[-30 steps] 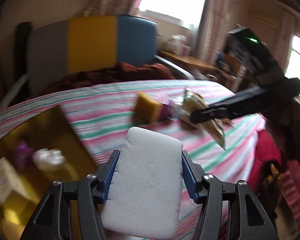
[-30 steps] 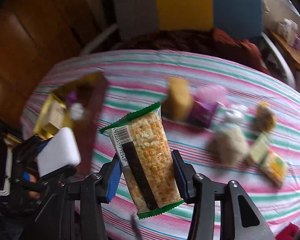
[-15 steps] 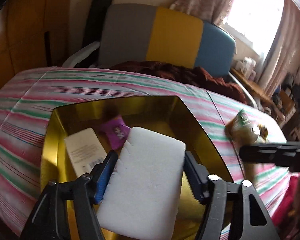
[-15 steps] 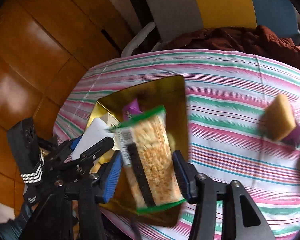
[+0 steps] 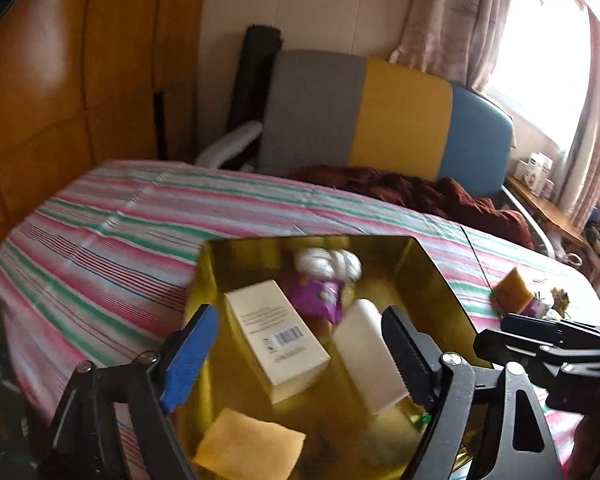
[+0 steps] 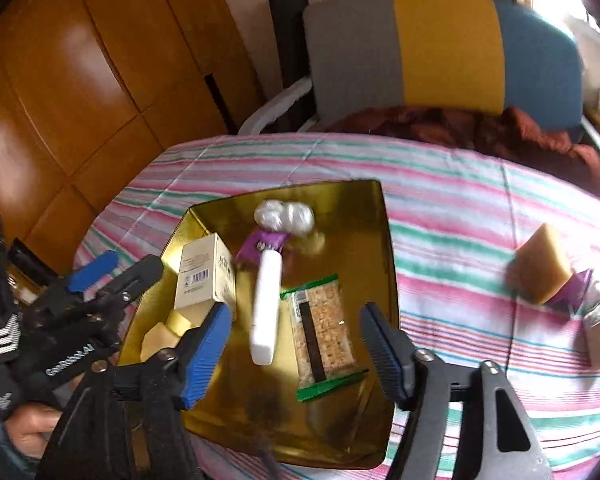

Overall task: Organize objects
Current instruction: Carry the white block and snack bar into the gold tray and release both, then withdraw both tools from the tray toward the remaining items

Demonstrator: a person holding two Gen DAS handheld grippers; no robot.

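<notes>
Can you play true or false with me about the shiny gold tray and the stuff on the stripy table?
1. The green-edged snack bar lies inside the gold tray. True.
2. The left tongs are squeezing the white sponge. False: their jaws are opening and the sponge lies loose in the tray.
3. The cream box in the tray has a barcode. True.
4. The tray has nothing in it. False: it holds several things.
5. An orange-yellow sponge sits on the striped cloth outside the tray. True.
</notes>
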